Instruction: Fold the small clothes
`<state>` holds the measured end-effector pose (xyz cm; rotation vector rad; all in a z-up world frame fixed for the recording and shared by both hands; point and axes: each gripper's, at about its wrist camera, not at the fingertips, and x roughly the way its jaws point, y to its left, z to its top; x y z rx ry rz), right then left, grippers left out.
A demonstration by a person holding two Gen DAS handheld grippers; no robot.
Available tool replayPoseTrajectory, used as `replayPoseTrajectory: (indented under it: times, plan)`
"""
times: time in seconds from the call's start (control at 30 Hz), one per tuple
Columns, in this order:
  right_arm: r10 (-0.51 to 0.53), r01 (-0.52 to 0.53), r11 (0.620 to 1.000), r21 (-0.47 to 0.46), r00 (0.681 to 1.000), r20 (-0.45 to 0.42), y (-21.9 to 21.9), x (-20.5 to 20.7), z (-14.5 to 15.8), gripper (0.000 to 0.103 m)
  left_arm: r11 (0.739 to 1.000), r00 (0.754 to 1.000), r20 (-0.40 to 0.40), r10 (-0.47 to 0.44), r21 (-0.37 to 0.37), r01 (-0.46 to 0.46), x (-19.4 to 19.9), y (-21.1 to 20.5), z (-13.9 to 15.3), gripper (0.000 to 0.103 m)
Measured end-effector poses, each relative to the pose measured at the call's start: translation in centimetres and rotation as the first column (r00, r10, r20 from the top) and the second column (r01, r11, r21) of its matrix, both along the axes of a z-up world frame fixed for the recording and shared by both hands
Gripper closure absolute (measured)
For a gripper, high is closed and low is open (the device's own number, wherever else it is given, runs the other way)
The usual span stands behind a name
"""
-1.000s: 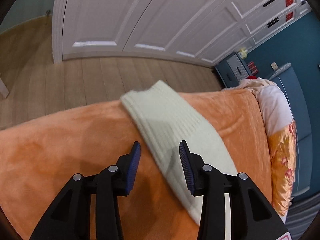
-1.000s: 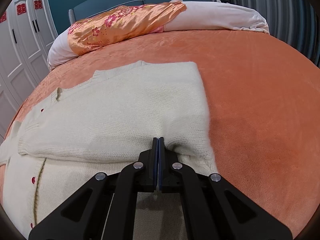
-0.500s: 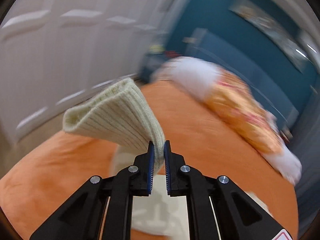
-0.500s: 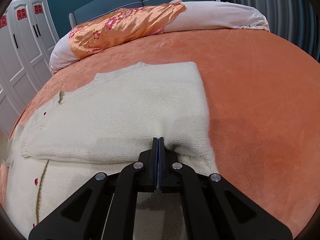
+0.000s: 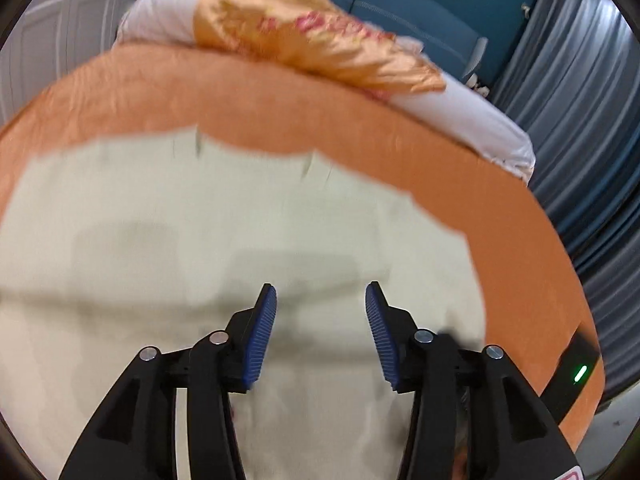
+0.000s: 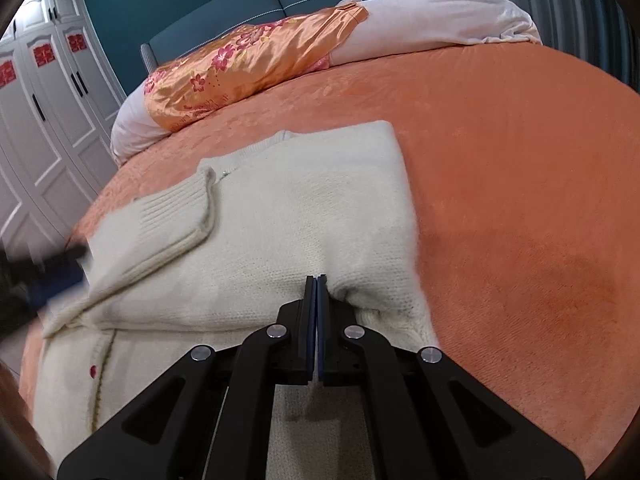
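Observation:
A cream knit cardigan (image 6: 304,216) with red buttons lies partly folded on the orange bedspread (image 6: 520,168). One ribbed sleeve (image 6: 168,220) lies folded across its body. My right gripper (image 6: 316,280) is shut, its tips pressed against the folded edge of the cardigan; whether cloth is between the pads is hidden. My left gripper (image 5: 320,320) is open and empty just above the cardigan (image 5: 200,240), which looks blurred in the left wrist view. The left gripper also shows as a dark blur at the left edge of the right wrist view (image 6: 40,276).
An orange floral pillow (image 6: 248,68) and white bedding (image 6: 440,20) lie at the head of the bed. White wardrobes (image 6: 44,112) stand to the left. Grey curtains (image 5: 580,120) hang on the right. The right gripper's body with a green light (image 5: 576,376) is beside the left one.
My left gripper lifted the sleeve, carried it over the cardigan's body, and opened, leaving the sleeve folded across. My right gripper has stayed shut at the folded edge.

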<state>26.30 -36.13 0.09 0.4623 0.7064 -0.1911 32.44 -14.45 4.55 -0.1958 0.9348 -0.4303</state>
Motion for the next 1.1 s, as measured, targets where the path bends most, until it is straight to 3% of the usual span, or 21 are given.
replayPoseTrajectory:
  times: [0.13, 0.27, 0.3, 0.43, 0.5, 0.6, 0.73, 0.77, 0.83, 0.9, 1.0, 1.07, 1.1]
  plan:
    - [0.005, -0.005, 0.999, 0.039, 1.0, 0.012, -0.4, -0.1, 0.0, 0.103, 0.988, 0.99, -0.05, 0.131, -0.072, -0.134, -0.4, 6.8, -1.3, 0.047]
    - [0.014, -0.015, 0.999, 0.038, 1.0, 0.007, -0.2, -0.1, 0.9, 0.102, 0.947, 0.951, -0.081, 0.299, -0.094, -0.306, 0.9, 15.0, -1.3, 0.047]
    - [0.019, -0.019, 0.999, 0.032, 1.0, 0.006, 0.0, -0.1, 1.2, 0.096, 0.93, 0.933, -0.094, 0.348, -0.091, -0.356, 1.4, 17.4, -1.4, 0.047]
    - [0.055, -0.056, 0.998, 0.028, 0.997, 0.045, 1.9, 0.9, 3.5, 0.053, 0.881, 0.882, -0.145, 0.449, -0.092, -0.464, 2.1, 22.9, -1.8, 0.047]
    - [0.088, -0.089, 0.995, 0.035, 0.995, 0.037, 3.0, 2.2, 4.0, 0.052, 0.863, 0.865, -0.175, 0.47, -0.114, -0.492, 2.3, 24.4, -2.2, 0.047]
    - [0.127, -0.126, 0.985, 0.122, 0.992, -0.001, 3.9, 5.4, 3.7, 0.05, 0.845, 0.853, -0.218, 0.474, -0.159, -0.51, 2.1, 25.2, -3.1, 0.047]
    - [0.13, -0.116, 0.977, 0.181, 0.989, -0.071, 4.6, 8.6, 2.6, 0.052, 0.838, 0.849, -0.217, 0.482, -0.168, -0.519, 2.4, 24.6, -3.5, 0.046]
    - [0.136, -0.12, 0.976, 0.181, 0.988, -0.079, 4.9, 9.3, 2.7, 0.059, 0.841, 0.85, -0.214, 0.481, -0.162, -0.517, 2.5, 24.7, -3.7, 0.046]
    - [0.149, -0.134, 0.978, 0.159, 0.985, -0.086, 5.7, 10.1, 3.4, 0.094, 0.85, 0.854, -0.198, 0.481, -0.135, -0.51, 2.6, 24.5, -3.7, 0.046]
    - [0.16, -0.161, 0.977, 0.14, 0.987, 0.018, 6.0, 9.3, 6.2, 0.095, 0.86, 0.86, -0.178, 0.479, -0.1, -0.5, 2.6, 24.1, -3.6, 0.052]
    - [0.149, -0.168, 0.982, 0.091, 0.971, 0.185, 5.4, 5.8, 10.3, 0.095, 0.877, 0.875, -0.108, 0.472, -0.046, -0.479, 2.3, 23.5, -3.3, 0.085]
    - [0.126, -0.141, 0.988, 0.065, 0.973, 0.194, 4.4, 3.8, 10.1, 0.095, 0.89, 0.888, -0.086, 0.451, -0.026, -0.455, 2.2, 23.0, -3.5, 0.087]
    - [0.12, -0.13, 0.99, 0.058, 0.982, 0.145, 3.9, 3.6, 8.7, 0.095, 0.898, 0.895, -0.08, 0.438, -0.007, -0.44, 2.2, 22.5, -3.9, 0.087]
